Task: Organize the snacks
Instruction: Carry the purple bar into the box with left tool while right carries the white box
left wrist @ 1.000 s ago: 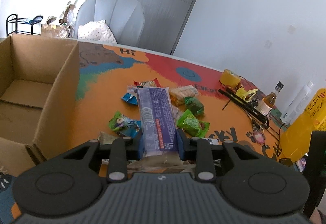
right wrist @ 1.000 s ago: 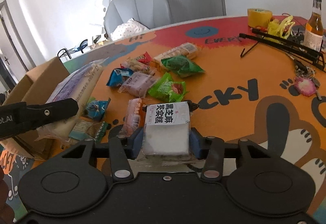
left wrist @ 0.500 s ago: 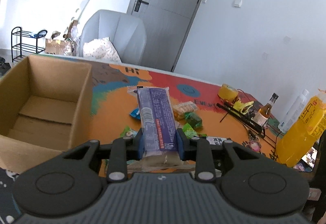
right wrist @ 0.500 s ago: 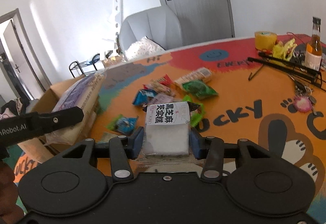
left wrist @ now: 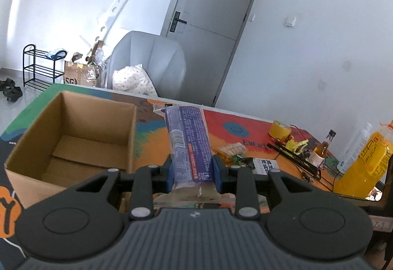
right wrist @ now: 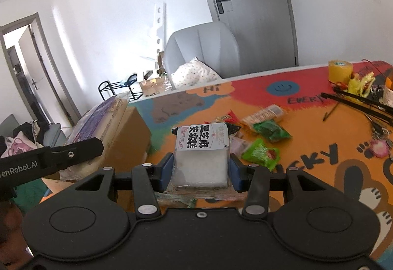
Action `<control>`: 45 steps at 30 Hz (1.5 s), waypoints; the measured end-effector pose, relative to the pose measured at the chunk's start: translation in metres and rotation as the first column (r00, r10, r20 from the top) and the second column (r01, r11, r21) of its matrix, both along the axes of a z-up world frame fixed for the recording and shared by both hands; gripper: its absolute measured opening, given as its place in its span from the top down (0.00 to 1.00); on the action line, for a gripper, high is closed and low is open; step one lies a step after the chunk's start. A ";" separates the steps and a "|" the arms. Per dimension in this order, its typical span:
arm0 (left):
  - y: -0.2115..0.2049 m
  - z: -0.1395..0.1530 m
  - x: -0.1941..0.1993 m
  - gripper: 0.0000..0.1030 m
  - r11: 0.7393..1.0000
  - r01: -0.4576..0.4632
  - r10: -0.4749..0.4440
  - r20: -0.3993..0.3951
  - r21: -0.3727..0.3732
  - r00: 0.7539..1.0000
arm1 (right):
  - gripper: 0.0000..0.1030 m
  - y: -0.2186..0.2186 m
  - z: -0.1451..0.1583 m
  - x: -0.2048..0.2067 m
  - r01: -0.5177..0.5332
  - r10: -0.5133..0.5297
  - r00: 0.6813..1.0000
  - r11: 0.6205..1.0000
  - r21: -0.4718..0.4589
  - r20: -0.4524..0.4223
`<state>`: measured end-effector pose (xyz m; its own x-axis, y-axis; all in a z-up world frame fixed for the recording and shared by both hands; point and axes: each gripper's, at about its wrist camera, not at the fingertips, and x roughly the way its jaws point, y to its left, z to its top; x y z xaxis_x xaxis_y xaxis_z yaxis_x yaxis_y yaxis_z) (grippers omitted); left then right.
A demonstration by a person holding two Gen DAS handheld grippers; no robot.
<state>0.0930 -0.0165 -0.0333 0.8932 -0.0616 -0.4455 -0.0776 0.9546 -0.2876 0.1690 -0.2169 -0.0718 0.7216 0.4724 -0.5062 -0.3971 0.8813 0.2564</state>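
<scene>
Left gripper (left wrist: 193, 173): fingers (left wrist: 169, 175) clenched on the long purple packet (left wrist: 188, 140), which stands out forward along them, its near end pinched between the blue pads and its far end raised clear of the counter (left wrist: 248, 120). In the right wrist view this same packet shows at the left edge, above the cardboard box (left wrist: 73, 144), with one black finger of the left gripper across its lower part.

Right gripper (right wrist: 201, 170): fingers (right wrist: 166, 169) clenched on the white cake packet (right wrist: 202, 154), a clear-wrapped white block with a label of black characters on its top. It is held off the counter, the pads pressing its two sides.

Cardboard box: open at the top, standing on the left part of the counter; its flaps lie flat on the bottom and no contents show inside.

Loose snacks on the colourful counter surface, beyond the right gripper: two green packets (right wrist: 261, 153), a pale biscuit packet (right wrist: 264, 114) and a red packet (right wrist: 227, 117), lying near one another.

Other items at the far right side of the counter: a roll of yellow tape (right wrist: 340, 71), a small glass bottle (left wrist: 323, 149) and a large yellow bottle (left wrist: 363, 167).

A grey chair (left wrist: 149, 61) with a spotted cushion stands behind the counter.
</scene>
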 end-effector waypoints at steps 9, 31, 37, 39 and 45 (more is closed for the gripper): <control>0.026 0.006 -0.005 0.71 0.999 -0.040 0.040 0.004 0.012 0.999 | 0.57 0.026 0.010 0.000 -0.038 0.037 0.999 0.999 0.015 0.013; 0.122 -0.005 0.011 0.71 0.984 -0.177 0.176 -0.046 -0.015 0.983 | 0.57 0.100 0.010 0.020 -0.156 0.156 0.988 0.988 0.019 -0.012; 0.136 -0.015 0.017 0.65 0.976 -0.216 0.215 -0.077 -0.007 0.974 | 0.57 0.119 0.007 0.026 -0.186 0.187 0.982 0.982 0.019 -0.031; 0.139 -0.015 0.016 0.54 0.970 -0.242 0.241 -0.086 0.004 0.967 | 0.57 0.126 0.005 0.027 -0.202 0.203 0.978 0.979 0.021 -0.038; 0.145 -0.010 0.002 0.29 0.963 -0.269 0.269 -0.080 0.005 0.960 | 0.56 0.145 0.005 0.028 -0.239 0.241 0.969 0.970 0.036 -0.051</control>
<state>0.0954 0.1288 -0.0431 0.8390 0.1732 -0.5157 -0.3539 0.8937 -0.2756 0.1966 -0.0722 -0.0665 0.5571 0.6436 -0.5248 -0.5807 0.7536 0.3079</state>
